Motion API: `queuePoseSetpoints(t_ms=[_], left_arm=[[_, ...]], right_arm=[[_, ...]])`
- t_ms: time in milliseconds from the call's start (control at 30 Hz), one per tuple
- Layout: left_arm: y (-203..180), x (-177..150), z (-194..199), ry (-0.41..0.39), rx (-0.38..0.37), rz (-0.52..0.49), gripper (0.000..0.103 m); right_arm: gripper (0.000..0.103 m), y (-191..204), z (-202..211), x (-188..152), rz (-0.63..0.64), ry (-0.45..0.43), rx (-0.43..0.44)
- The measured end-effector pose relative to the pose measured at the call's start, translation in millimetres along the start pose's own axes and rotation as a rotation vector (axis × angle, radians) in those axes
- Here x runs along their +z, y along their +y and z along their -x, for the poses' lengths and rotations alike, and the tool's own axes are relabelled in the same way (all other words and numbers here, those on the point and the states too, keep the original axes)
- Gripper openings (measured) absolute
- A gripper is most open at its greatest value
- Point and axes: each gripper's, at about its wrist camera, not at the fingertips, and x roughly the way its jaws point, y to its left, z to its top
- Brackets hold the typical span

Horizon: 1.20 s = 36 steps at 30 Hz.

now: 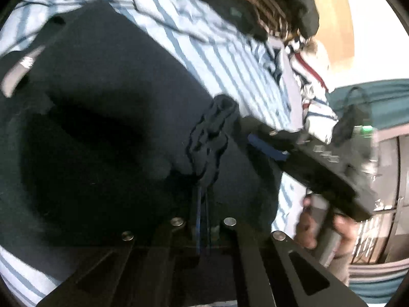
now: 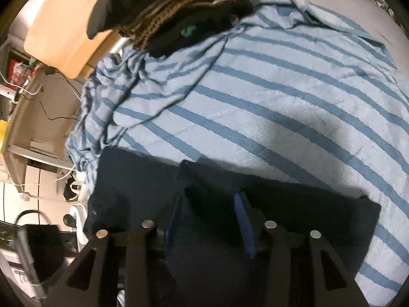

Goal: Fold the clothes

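My left gripper [image 1: 204, 168] has its fingers squeezed all the way shut on a bunched-up bit of the dark navy garment [image 1: 102, 117], and the cloth is crumpled into a little knot right at the tips. My right gripper [image 2: 211, 220] has its fingers partly open, with the straight edge of the same navy garment [image 2: 294, 204] lying between them; I do not think the pads are pressing on it. In the left wrist view I can also see the person's hand [image 1: 319, 227] holding the right tool's handle off to the side. What could go wrong: the left fingers hold only a small pinch, so a hard pull might make the cloth slip out. The right fingers might also grab the striped blue sheet [image 2: 281, 97] under the garment, and then both would lift together and the fold would come out messy. If the two sides lift unevenly, the fold line would go crooked. The navy garment is dark, soft and plain, mostly flat with one neat straight edge. It lies on top of the striped blue sheet. Behind it sits a pile of other clothes [image 2: 179, 7], brown striped and black.
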Motion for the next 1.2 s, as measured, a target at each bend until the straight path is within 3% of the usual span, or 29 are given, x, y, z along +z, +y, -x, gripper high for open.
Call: queuePoseSetpoints(t_ms=[33,167,367,467,533,600,667,700,1033,1133,1200], left_arm=[[0.4,-0.7,-9.5,0.027,-0.014,0.005,0.002],[12.6,-6.9,-21.8,-0.011,-0.068,0.061,0.001],[42.5,-15.7,7.8,-0.082,-0.135,0.141,0.000],[51.9,-13.9,14.5,-0.087,-0.151,0.159,0.000],[47.2,-9.5,10.9,-0.069,-0.123,0.153,0.000],[39.1,-5.8,6.3,-0.059,-0.111,0.128,0.008],[30.9,-2.1,1.7,-0.050,-0.099,0.103,0.026],[27.4,-0.7,-0.7,-0.048,-0.088,0.088,0.028],[8.1,9.5,-8.7,-0.045,0.006,-0.034,0.028],[6.0,9.9,-11.5,-0.063,-0.001,-0.070,0.028],[7.3,8.6,-9.7,-0.077,-0.019,-0.055,0.007]], right_arm=[[0.048,1.8,0.1,-0.8,0.012,0.006,-0.002],[0.048,5.1,-5.0,-2.4,0.036,0.021,-0.027],[0.048,-1.5,-12.7,-7.2,0.019,0.033,-0.025],[0.048,-3.8,-13.7,-6.6,-0.005,0.032,-0.010],[0.049,-3.4,-12.5,-7.6,-0.008,0.031,-0.003],[0.049,-2.2,-11.8,-8.1,-0.004,0.033,-0.002],[0.049,-1.3,-11.2,-8.8,0.003,0.035,-0.006],[0.049,-1.2,-10.8,-9.1,0.004,0.036,-0.007],[0.049,0.3,-9.5,-11.0,0.017,0.047,-0.014],[0.049,0.7,-9.8,-11.5,0.021,0.047,-0.015],[0.049,0.8,-11.0,-11.5,0.016,0.050,-0.020]])
